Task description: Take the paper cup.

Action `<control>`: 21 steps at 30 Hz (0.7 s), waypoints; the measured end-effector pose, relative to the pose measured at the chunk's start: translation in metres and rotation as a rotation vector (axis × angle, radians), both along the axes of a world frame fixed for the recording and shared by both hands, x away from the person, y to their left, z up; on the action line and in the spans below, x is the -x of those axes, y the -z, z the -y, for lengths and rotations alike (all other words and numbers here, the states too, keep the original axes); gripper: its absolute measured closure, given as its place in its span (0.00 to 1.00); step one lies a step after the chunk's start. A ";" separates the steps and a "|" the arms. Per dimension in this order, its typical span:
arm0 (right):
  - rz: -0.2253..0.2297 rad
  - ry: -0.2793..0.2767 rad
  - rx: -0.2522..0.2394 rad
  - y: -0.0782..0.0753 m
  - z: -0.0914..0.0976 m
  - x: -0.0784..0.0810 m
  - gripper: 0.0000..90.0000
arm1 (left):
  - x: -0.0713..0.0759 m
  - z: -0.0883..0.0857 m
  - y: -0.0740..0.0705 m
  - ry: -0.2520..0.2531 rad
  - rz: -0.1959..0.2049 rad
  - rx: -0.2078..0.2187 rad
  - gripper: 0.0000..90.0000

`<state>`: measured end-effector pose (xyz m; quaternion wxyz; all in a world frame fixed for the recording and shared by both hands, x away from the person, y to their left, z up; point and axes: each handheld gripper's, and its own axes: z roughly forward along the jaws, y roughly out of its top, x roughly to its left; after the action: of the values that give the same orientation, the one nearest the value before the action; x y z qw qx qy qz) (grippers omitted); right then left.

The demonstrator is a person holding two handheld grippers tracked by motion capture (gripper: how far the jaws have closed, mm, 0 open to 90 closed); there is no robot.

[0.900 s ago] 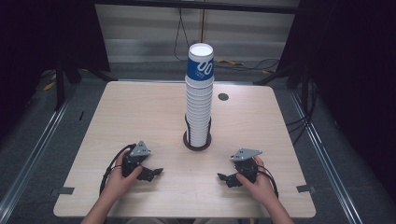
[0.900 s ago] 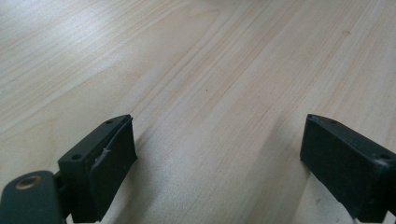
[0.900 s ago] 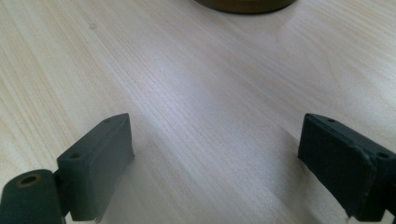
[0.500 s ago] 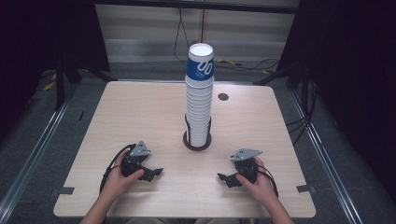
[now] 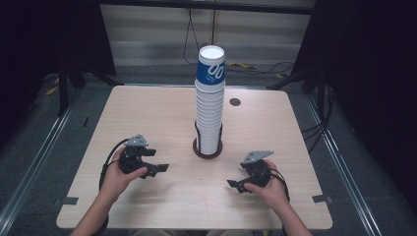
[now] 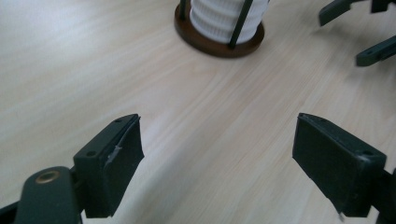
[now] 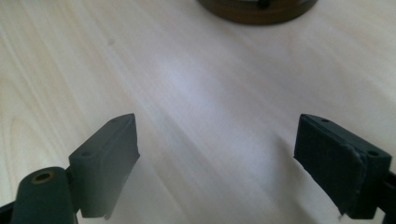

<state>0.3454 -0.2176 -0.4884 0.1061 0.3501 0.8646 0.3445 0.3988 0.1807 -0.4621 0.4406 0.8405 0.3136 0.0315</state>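
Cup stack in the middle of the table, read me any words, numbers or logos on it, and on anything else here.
"00": large white outlined shapes on the blue band of the top cup; they could be a logo, not digits.
A smaller white line above them is too small to read.
Nothing else carries text.

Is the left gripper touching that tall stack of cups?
Apart. The high view shows bare table between the left gripper and the stack of cups; the left gripper view shows its jaws open and empty.

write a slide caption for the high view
Two open hand-held grippers, left gripper and right gripper, rest before a tall cup stack.
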 end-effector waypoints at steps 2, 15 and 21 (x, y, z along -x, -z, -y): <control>0.006 0.003 -0.027 -0.004 -0.003 -0.004 0.14 | -0.004 0.004 -0.012 -0.002 -0.002 0.001 0.18; 0.057 -0.023 -0.077 -0.061 -0.023 -0.030 0.14 | -0.022 0.030 -0.090 0.038 0.041 0.041 0.18; 0.082 -0.011 -0.084 -0.084 -0.027 -0.039 0.14 | -0.031 0.040 -0.120 0.052 0.065 0.020 0.18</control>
<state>0.3848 -0.1906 -0.4040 0.1248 0.3350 0.8463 0.3950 0.4303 0.1404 -0.3419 0.4596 0.8424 0.2777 0.0443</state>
